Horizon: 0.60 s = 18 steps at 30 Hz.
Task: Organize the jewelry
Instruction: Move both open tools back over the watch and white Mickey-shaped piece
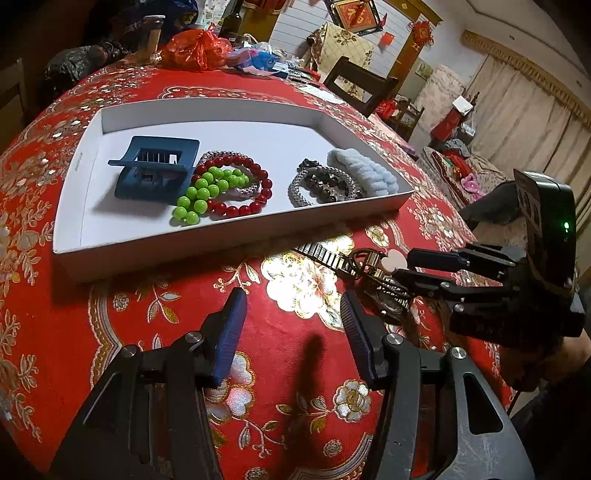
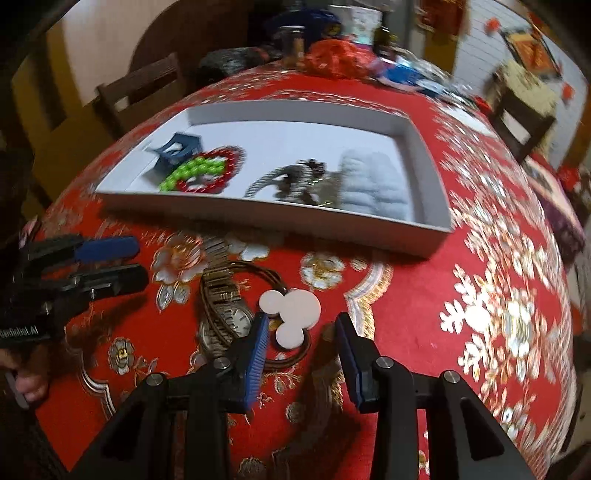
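A lived-in home dining room: red floral tablecloth (image 1: 303,369), wooden chairs (image 1: 360,83), long curtains (image 1: 517,122), red festive wall ornaments (image 1: 421,31), cluttered sofa (image 1: 465,170)

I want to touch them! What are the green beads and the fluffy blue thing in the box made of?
Green beads: probably glossy plastic; each has a bright shiny spot. Fluffy blue thing: seems to be soft plush fabric, matte and ribbed, no shine.
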Tool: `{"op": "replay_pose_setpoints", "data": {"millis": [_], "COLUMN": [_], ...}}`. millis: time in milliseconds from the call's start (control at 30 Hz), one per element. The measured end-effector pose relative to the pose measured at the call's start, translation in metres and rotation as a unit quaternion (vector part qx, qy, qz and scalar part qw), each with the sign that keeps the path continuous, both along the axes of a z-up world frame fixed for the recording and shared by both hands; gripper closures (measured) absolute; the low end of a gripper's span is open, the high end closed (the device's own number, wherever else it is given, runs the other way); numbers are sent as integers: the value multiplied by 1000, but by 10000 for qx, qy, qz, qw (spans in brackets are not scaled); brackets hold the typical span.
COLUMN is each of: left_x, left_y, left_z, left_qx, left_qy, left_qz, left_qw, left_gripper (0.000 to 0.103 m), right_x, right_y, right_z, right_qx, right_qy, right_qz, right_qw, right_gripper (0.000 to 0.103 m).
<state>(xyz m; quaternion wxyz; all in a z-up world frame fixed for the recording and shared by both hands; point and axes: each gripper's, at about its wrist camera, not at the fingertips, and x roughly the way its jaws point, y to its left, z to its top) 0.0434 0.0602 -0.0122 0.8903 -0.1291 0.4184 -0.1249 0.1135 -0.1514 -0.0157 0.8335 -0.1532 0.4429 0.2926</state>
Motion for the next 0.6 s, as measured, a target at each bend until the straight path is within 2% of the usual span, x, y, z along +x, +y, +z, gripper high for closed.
{"op": "replay_pose_setpoints", "data": {"millis": [367,467,533,600], "left_x": [0,1,1,1], "left_y": [-3,-4,-4,-4], "left_z": [0,0,0,0], "left_qx": [70,68,72,61], "left_qy": [-1,0,-1,-1], "left_qz": [-30,-31,-31,-31], "left_qw": [10000,10000,10000,10000], "left_gripper": [48,48,48,48], "right_x": [5,6,5,4], "right_y": [6,5,6,7], "right_z": [-4,-3,-3,-2], "right_qx": [195,256,255,262], "right_qy": [-198,-140,-152,-151], "right_qz": [363,324,307,196], "right_qw": [9990,9990,9991,9993], "right_gripper": [68,70,76,76]}}
